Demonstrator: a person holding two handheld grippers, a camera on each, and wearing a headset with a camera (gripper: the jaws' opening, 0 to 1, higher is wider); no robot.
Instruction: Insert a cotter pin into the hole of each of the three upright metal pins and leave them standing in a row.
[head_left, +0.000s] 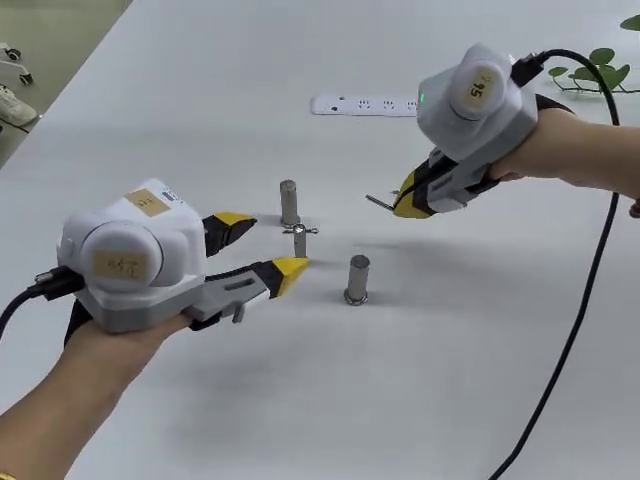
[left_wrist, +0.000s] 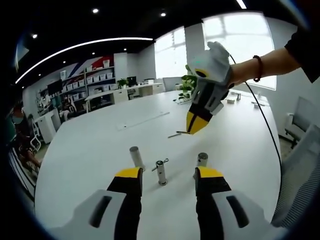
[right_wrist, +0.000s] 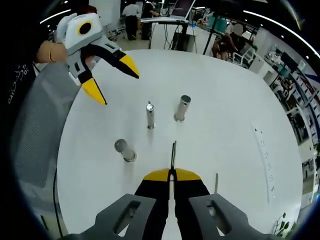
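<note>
Right gripper (right_wrist: 171, 174): jaws closed on a cotter pin (right_wrist: 173, 152), gripped by its near end. Its long axis runs straight out along the jaws, roughly level with the table (head_left: 470, 400).

In the right gripper view the shaft aims between the middle pin (right_wrist: 150, 116) and the back pin (right_wrist: 182, 108). The back pin sits just right of that line, well apart from the tip. The front pin (right_wrist: 125, 150) is nearer this gripper but off to the left of the shaft. All three stand upright in a loose line, not a straight row.

The middle pin already carries a seated cotter pin (head_left: 299, 230), crosswise near its top. The back and front pins look empty. Their holes are too small to make out, so hole heading against shaft axis can't be judged.

Left gripper (head_left: 262, 245): jaws wide, holding nothing, hovering near the middle pin. In the left gripper view that pin lies dead ahead between the jaws. This gripper is the nearer one to the pins and is probably placed to steady one.

Likely next: match the shaft to a hole in height and heading, then push.

Table: white, smooth, matte. It carries a power strip (head_left: 365, 104), a black cable (head_left: 580, 320) and a plant (head_left: 600, 70) at the far edge.

Room: open office with shelving, desks, big windows, ceiling strip lights and people far off.
</note>
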